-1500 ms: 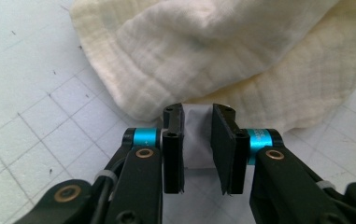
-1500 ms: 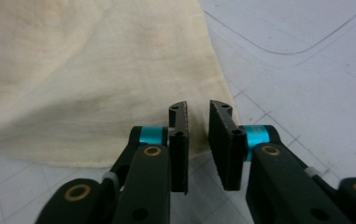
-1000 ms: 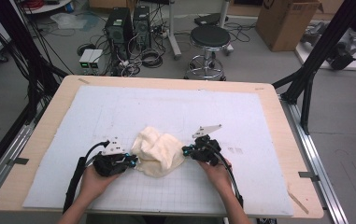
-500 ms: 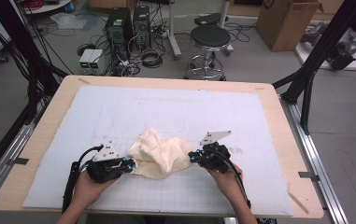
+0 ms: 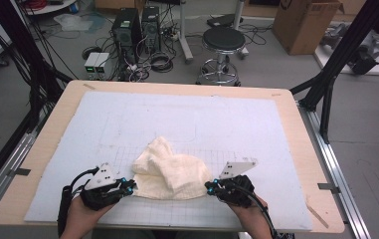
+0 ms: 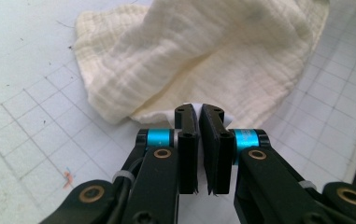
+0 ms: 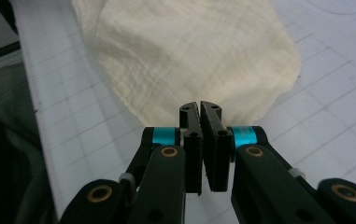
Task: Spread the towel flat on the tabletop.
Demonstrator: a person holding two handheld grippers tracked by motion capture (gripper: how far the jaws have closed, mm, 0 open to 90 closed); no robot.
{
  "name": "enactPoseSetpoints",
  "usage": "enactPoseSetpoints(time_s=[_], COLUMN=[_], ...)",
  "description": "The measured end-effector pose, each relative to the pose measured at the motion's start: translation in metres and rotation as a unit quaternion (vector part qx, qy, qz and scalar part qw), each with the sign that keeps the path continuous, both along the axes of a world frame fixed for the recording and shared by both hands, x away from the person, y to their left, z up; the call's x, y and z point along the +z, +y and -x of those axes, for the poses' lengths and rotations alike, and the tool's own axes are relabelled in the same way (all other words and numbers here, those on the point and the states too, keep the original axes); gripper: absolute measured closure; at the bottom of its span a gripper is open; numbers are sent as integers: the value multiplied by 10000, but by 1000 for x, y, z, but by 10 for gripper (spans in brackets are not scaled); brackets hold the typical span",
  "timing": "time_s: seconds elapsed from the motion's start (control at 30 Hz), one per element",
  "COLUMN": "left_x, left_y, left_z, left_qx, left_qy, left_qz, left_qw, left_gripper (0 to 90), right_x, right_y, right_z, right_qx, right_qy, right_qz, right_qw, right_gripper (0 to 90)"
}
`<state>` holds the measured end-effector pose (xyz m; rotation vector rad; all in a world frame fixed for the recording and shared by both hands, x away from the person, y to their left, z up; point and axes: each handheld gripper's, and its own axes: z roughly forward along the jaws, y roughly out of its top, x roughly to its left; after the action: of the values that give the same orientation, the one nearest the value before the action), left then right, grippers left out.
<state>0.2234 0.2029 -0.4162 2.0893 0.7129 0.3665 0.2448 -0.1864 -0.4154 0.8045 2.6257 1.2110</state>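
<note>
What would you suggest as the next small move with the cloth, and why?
Probably draw the two grippers a little farther apart. The left gripper and right gripper are each shut on a near corner of the cloth, which is bunched in a heap between them on the mat; more spread should pull that edge taut.

You have one cream muslin cloth (image 5: 171, 172) on the table, bunched into a single heap. You hold two grippers: one left gripper (image 5: 130, 185) and one right gripper (image 5: 208, 186), each with two black jaws and one grey three-cornered plate on top. One white gridded mat (image 5: 187, 119) covers one wooden tabletop (image 5: 296, 129). Behind the table you can count one round black stool (image 5: 222, 42), two black computer towers (image 5: 137, 25), one cardboard box (image 5: 301, 25) and one small white two-part unit (image 5: 97, 62) on the floor.
</note>
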Motion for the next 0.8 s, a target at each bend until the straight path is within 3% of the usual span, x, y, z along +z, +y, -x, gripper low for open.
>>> enactPoseSetpoints(time_s=[0.3, 0.5, 0.53, 0.6, 0.7, 0.8], left_x=[1, 0, 0, 2, 4, 7], left_y=[7, 11, 12, 13, 13, 14], left_z=[26, 37, 37, 36, 32, 22], left_qx=[-46, -131, -150, -184, -95, -18], left_qy=[-192, -142, -135, -122, -119, -103], left_qz=[-112, -47, -22, 85, 170, 239], left_qw=[9997, 9998, 9998, 9997, 9997, 9997], left_gripper=[844, 837, 801, 779, 699, 664], right_x=[-4, -11, -10, -9, 1, 9], right_y=[7, 9, 10, 9, 4, 1], right_z=[27, 37, 38, 38, 35, 28], right_qx=[224, 302, 324, 306, 269, 210], right_qy=[40, 148, 101, 66, -26, -160], right_qz=[95, 189, 158, 95, -174, -232], right_qw=[9997, 9993, 9993, 9995, 9995, 9994], right_gripper=[876, 870, 801, 784, 688, 670])
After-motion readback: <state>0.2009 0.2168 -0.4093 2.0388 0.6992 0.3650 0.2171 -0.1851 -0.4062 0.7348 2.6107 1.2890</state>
